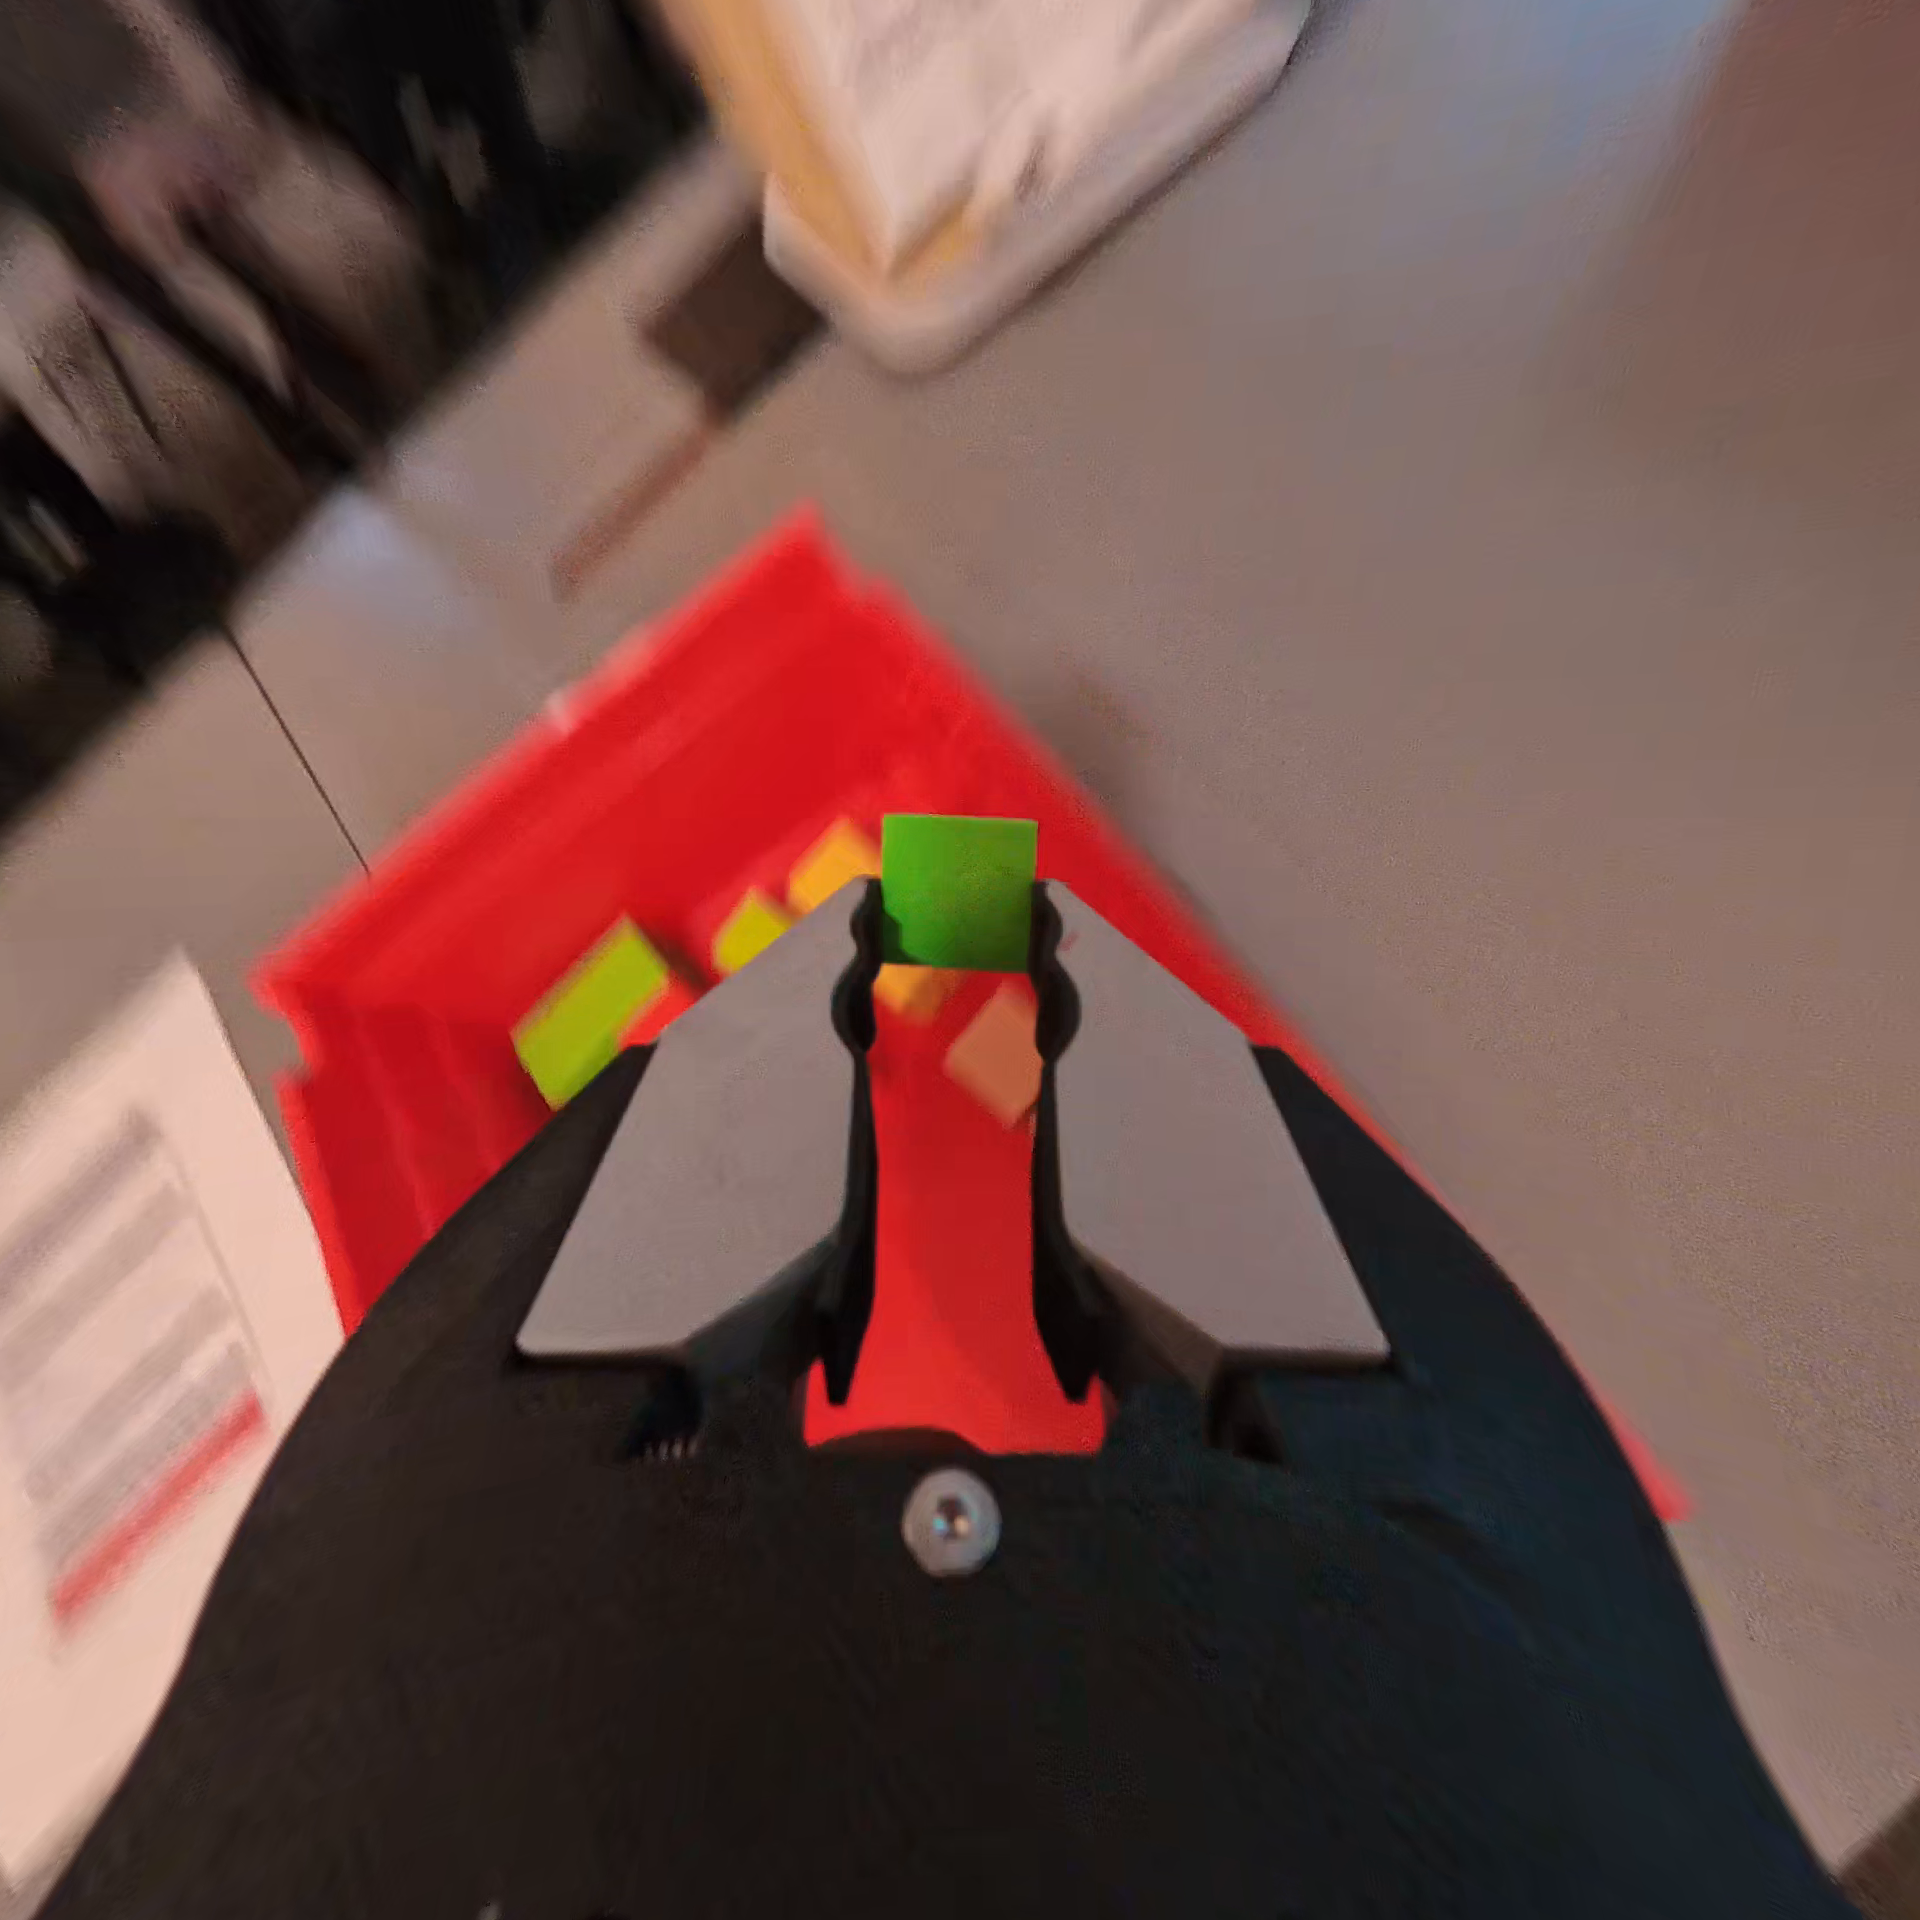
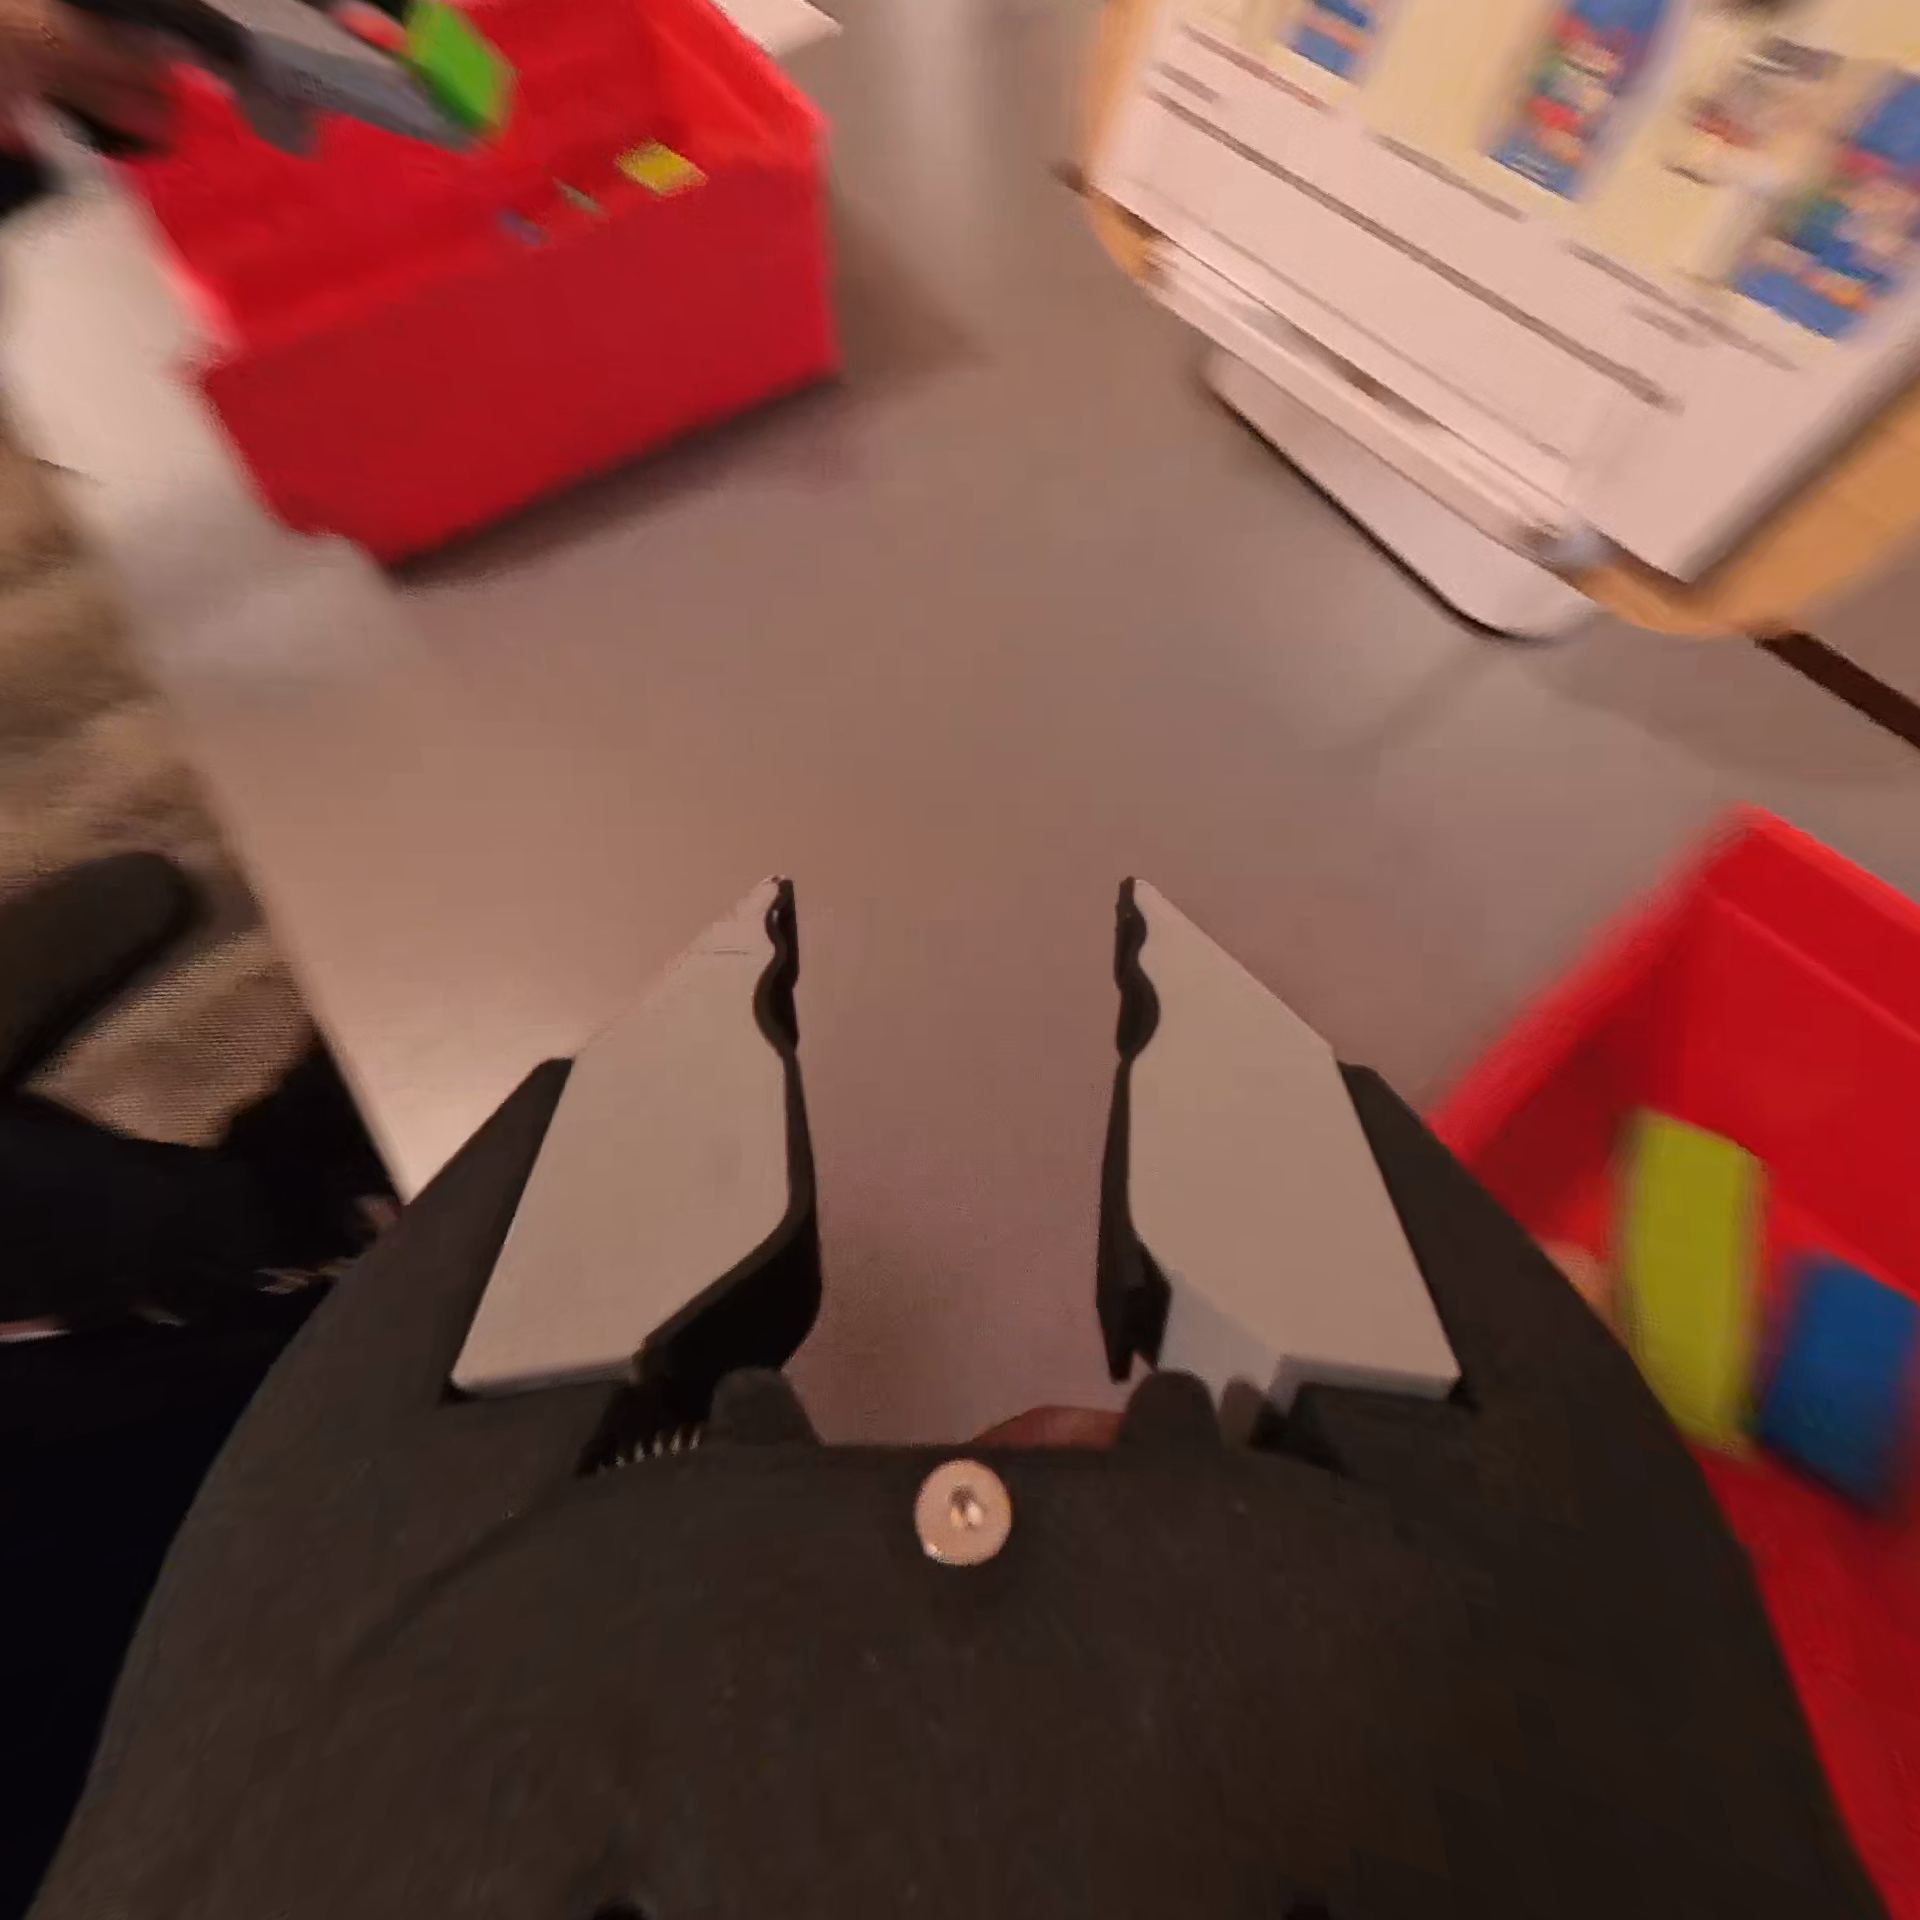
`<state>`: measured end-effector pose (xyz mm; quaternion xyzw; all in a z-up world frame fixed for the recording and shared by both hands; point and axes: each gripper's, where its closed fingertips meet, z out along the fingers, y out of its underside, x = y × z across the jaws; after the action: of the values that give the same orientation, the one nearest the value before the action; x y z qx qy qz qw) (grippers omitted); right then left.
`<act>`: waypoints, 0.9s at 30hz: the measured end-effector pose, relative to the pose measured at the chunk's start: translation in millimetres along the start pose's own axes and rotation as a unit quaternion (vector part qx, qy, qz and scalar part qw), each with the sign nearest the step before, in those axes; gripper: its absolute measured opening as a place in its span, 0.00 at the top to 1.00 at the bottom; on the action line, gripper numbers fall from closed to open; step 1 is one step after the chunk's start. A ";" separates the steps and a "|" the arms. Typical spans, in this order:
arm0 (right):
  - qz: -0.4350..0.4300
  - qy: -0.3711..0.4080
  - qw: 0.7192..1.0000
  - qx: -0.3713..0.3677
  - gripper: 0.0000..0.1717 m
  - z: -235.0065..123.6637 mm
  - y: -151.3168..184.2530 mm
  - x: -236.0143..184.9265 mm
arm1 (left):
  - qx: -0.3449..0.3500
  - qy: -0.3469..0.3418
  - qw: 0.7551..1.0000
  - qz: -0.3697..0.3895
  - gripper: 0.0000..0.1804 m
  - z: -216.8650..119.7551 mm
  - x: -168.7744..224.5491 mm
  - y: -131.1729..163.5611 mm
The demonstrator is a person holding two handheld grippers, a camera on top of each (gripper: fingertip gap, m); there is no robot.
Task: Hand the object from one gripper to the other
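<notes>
Left wrist view: green block (image 1: 958,891) pinched between left tool (image 1: 956,904) tips.

two downward wrist views, shared red bin (image 1: 623,790)

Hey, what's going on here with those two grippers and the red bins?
The left gripper is clamped on a small bright green square block, lifted above a red plastic bin of coloured blocks. The right gripper is open and empty over the grey table, beside a second red bin. The hand-over has not yet happened.
</notes>
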<state>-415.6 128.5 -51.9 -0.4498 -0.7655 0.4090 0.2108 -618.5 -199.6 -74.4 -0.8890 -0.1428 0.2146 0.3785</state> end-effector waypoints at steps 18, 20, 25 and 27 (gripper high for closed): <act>0.090 -0.219 0.967 0.098 0.85 39.0 -62.5 -86.9 | 0.172 -0.021 0.950 0.260 0.86 14.5 242.5 -167.6; 0.069 -0.126 0.984 0.105 0.85 16.0 -51.7 -41.2 | 0.133 -0.046 0.960 0.242 0.78 9.9 222.5 -152.6; 0.095 0.181 0.976 -0.078 0.85 -59.2 66.7 133.9 | 0.032 -0.036 0.995 0.084 0.82 -28.2 138.9 -66.5; 0.120 0.214 0.955 -0.168 0.85 -67.1 120.5 161.1 | 0.000 -0.076 0.997 0.030 0.79 -45.0 88.8 -27.7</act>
<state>-388.7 327.9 -118.8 -0.6443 -0.7004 0.1913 0.2404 -522.0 -171.5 -50.4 -0.8742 -0.1446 0.2924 0.3598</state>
